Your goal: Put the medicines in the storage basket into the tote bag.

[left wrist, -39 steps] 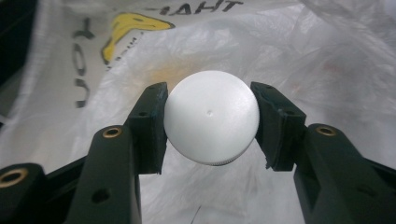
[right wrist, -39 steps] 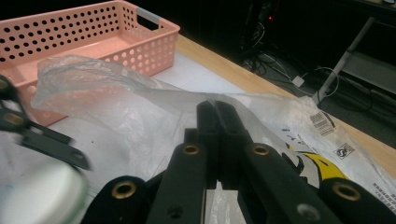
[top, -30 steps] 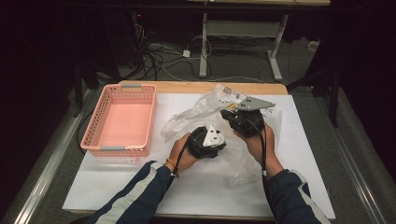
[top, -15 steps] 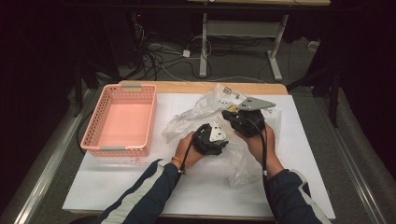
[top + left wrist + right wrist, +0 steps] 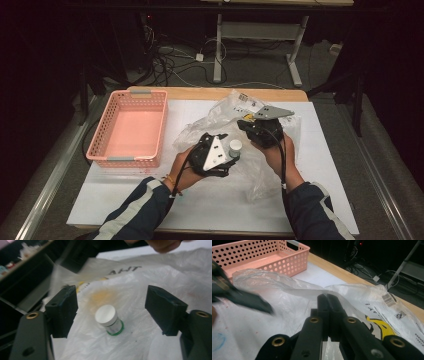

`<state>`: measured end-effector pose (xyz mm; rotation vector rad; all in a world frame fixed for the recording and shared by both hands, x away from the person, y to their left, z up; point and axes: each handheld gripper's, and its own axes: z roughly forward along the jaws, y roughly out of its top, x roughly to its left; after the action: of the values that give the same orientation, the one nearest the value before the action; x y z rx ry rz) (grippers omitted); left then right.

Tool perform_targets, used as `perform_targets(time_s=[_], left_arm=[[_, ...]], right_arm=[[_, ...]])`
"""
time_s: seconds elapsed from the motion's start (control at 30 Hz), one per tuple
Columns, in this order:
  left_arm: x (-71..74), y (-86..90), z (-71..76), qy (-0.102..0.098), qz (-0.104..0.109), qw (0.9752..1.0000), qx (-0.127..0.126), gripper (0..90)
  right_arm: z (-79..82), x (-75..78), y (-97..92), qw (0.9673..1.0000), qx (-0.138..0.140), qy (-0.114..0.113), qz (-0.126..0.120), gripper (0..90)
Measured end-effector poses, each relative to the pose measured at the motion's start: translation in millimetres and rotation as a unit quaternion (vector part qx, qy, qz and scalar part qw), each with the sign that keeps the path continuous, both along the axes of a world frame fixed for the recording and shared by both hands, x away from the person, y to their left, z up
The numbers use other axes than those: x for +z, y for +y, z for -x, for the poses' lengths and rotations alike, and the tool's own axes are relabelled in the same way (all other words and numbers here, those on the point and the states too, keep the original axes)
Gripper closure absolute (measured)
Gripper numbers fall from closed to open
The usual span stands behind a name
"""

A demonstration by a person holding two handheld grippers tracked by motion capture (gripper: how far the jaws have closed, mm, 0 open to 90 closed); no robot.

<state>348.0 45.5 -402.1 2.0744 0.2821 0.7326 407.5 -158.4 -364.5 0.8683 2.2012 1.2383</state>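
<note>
I note a small white-capped bottle [image 5: 109, 319] with green base ring, standing slightly tilted on the crumpled clear plastic bag [image 5: 140, 302], bag spread across the desk [image 5: 210, 205], printed label facing up

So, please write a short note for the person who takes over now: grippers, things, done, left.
Left gripper: jaws have just been opening, now open around the small white-capped jar, not touching it; jar stands on the plastic bag.
Right gripper: shut on the plastic bag's edge, holding it.
Pink basket: holds nothing.
Done: jar released on the bag.
Left: probably moving the jar into the basket.
</note>
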Motion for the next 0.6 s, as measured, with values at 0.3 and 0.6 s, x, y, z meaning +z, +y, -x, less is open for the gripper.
perform_targets(time_s=[0.3, 0.6], left_arm=[[24.5, 64.1, 14.2, -0.030, 0.019, 0.9973, 0.064, 21.3], [10.2, 95.6, 5.2, 0.010, 0.006, 0.9950, 0.099, 19.0]], right_arm=[[3.5, -0.5, -2.5, 1.0000, 0.004, 0.002, 0.005, 90.0], [5.9, -1.5, -5.8, 0.9999, 0.008, 0.006, 0.011, 90.0]])
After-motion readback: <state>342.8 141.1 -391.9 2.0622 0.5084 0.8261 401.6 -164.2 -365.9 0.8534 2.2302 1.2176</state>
